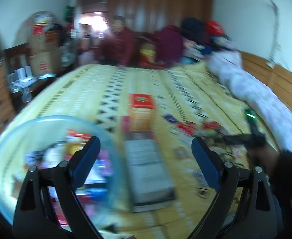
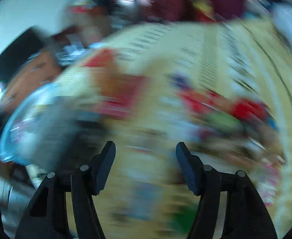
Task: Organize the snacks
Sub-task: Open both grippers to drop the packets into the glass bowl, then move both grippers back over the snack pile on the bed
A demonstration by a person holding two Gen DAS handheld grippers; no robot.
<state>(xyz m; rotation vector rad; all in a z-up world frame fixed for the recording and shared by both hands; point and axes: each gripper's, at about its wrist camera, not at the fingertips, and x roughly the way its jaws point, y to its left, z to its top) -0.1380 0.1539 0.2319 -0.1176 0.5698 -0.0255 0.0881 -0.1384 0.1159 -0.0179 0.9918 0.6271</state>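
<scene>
Both claws stand open and empty: the left claw (image 1: 146,145) hangs with its jaws spread wide over the rim of a clear plastic bowl (image 1: 10,139), and the right claw (image 2: 146,151) has its jaws parted over the bedspread with nothing between them. Snack packets (image 1: 82,151) already lie heaped inside the bowl, while more loose packets (image 1: 187,126) are scattered on the far side of the long flat box (image 1: 146,167) that lies just beside the bowl, with a red-topped carton (image 1: 141,109) standing beyond the box. Through the blur they look like small foil or paper wrappers, so probably light, crinkly and a little slippery; pinching one across its flat middle should serve better than catching a sealed edge. Everything rests on a bed (image 1: 106,83) with a yellow patterned cover, soft and giving under any press. Beyond the bowl, the room holds stacked cardboard boxes, a wooden wardrobe and piled clothes.
</scene>
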